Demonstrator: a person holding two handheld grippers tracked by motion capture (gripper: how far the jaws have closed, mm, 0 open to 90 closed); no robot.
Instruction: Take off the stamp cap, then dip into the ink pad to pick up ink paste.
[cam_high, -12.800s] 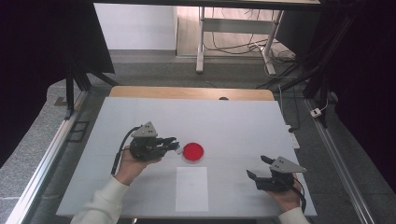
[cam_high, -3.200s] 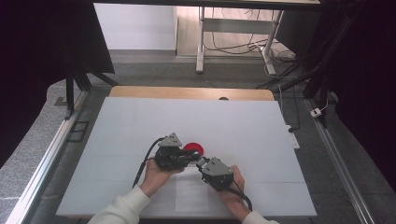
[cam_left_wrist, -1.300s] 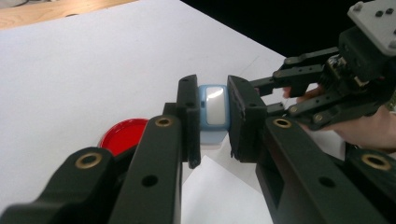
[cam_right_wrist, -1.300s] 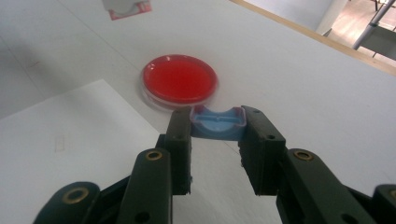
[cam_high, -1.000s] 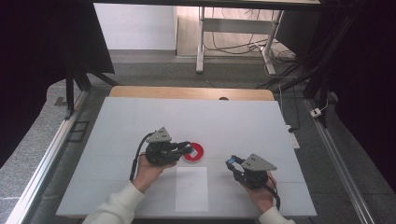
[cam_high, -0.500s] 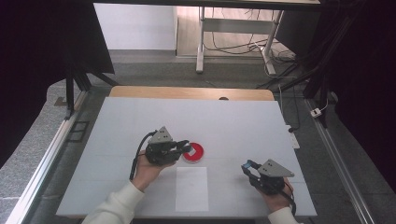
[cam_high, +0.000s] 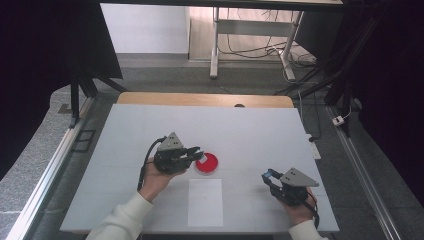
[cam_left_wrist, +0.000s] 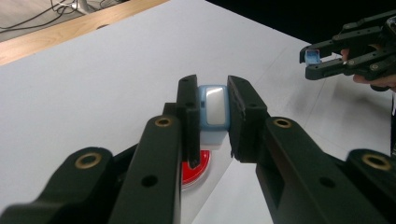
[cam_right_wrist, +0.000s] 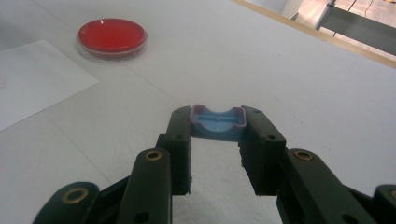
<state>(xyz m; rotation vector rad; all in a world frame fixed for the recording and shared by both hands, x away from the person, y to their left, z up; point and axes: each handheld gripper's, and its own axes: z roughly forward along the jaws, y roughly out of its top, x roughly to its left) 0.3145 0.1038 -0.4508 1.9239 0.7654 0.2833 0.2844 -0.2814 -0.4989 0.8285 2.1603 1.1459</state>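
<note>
Left tongs pinch a blue case just above the red dish. Right tongs pinch its blue cap, well apart over the table. Risk: both grips are tip-only; any tilt could drop case or cap, possibly into the dish.

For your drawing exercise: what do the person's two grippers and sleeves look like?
Both the left gripper and the right gripper are black, each with two flat jaws on linked bars joined by brass-coloured pivot pins. A grey three-cornered plate sits on top of each, and a black cable trails from each. The person wears white sleeves.
</note>
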